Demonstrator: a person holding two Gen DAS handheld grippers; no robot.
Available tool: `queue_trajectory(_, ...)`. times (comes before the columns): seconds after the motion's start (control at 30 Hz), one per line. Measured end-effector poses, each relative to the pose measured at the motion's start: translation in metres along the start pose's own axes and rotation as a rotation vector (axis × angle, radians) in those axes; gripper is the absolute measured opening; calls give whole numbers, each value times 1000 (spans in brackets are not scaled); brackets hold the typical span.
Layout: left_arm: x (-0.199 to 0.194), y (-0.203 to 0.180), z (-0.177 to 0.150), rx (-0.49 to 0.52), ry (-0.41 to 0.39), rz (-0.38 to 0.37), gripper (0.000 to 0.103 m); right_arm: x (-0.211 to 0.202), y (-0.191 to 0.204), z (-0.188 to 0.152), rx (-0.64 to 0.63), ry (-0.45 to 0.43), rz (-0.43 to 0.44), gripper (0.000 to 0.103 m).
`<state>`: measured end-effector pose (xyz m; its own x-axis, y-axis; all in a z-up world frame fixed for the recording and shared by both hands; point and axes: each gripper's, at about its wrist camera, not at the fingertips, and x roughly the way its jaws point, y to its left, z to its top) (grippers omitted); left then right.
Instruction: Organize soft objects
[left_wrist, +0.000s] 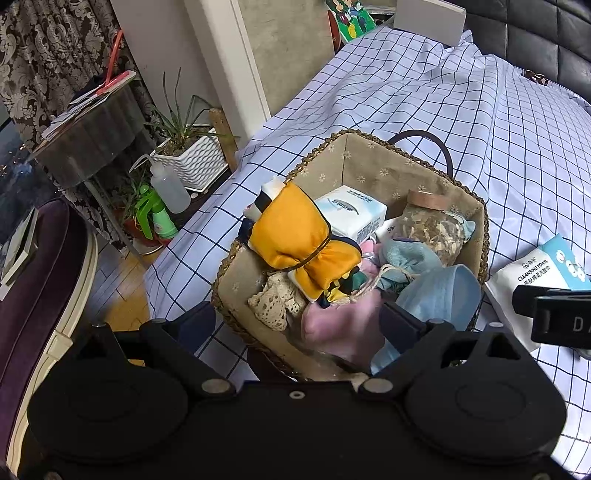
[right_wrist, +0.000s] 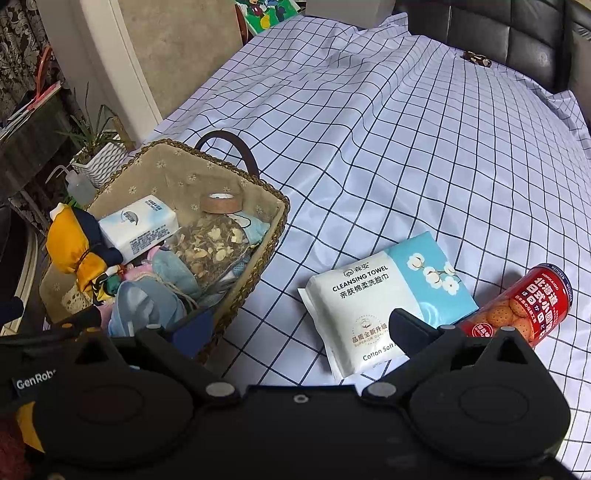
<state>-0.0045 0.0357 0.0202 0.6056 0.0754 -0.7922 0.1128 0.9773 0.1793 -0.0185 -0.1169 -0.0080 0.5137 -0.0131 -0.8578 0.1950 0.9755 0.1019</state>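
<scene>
A woven basket (left_wrist: 373, 142) (right_wrist: 275, 229) sits on the checked bed sheet, full of soft things: a yellow cloth bundle (left_wrist: 295, 236) (right_wrist: 68, 243), a tissue pack (left_wrist: 351, 214) (right_wrist: 138, 225), a bag of dried herbs (left_wrist: 436, 229) (right_wrist: 210, 247), a blue face mask (left_wrist: 439, 291) (right_wrist: 136, 306), pink cloth (left_wrist: 332, 325) and lace (left_wrist: 273, 302). My left gripper (left_wrist: 299, 325) is open over the basket's near end, above the pink cloth. My right gripper (right_wrist: 299, 328) is open above the sheet, with a cleansing towel pack (right_wrist: 373, 295) (left_wrist: 532, 269) by its right finger.
A red biscuit can (right_wrist: 524, 306) lies right of the towel pack. A tape roll (right_wrist: 221, 202) sits in the basket. Beyond the bed's left edge stand potted plants (left_wrist: 188, 155), a squeeze bottle (left_wrist: 170, 184) and a green sprayer (left_wrist: 155, 214). A dark headboard (right_wrist: 517, 33) lies behind.
</scene>
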Motion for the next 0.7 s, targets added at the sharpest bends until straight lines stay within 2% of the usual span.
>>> queue_trajectory(0.7, 1, 0, 0, -7, 2, 10, 93, -1, -3, -1, -16, 2, -6, 103)
